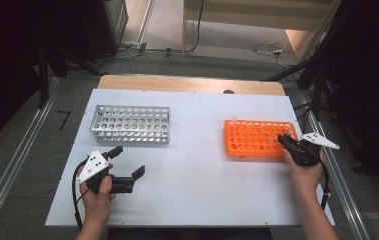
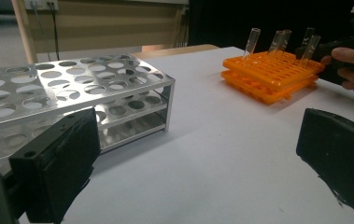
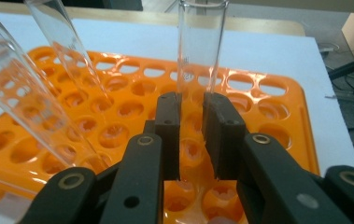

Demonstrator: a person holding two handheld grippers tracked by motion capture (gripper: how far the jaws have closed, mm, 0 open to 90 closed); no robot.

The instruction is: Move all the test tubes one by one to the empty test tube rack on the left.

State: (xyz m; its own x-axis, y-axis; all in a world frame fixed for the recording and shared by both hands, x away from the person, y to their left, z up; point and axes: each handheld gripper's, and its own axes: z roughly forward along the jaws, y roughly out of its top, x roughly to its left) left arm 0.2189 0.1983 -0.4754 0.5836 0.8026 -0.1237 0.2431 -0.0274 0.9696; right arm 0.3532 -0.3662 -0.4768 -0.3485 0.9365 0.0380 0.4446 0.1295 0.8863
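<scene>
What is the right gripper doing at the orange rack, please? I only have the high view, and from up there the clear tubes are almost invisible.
Observer: In the right gripper view, the right gripper has its pads closed on a clear test tube that stands upright in the orange rack.
Operator: Thank you. Are there other tubes in that rack?
Observer: Yes. The left gripper view shows several more tubes standing in the rack, some leaning.
Operator: And is the left gripper holding anything?
Observer: No. In its own view the left gripper has its jaws wide apart with bare table between them, beside the metal rack.
</scene>
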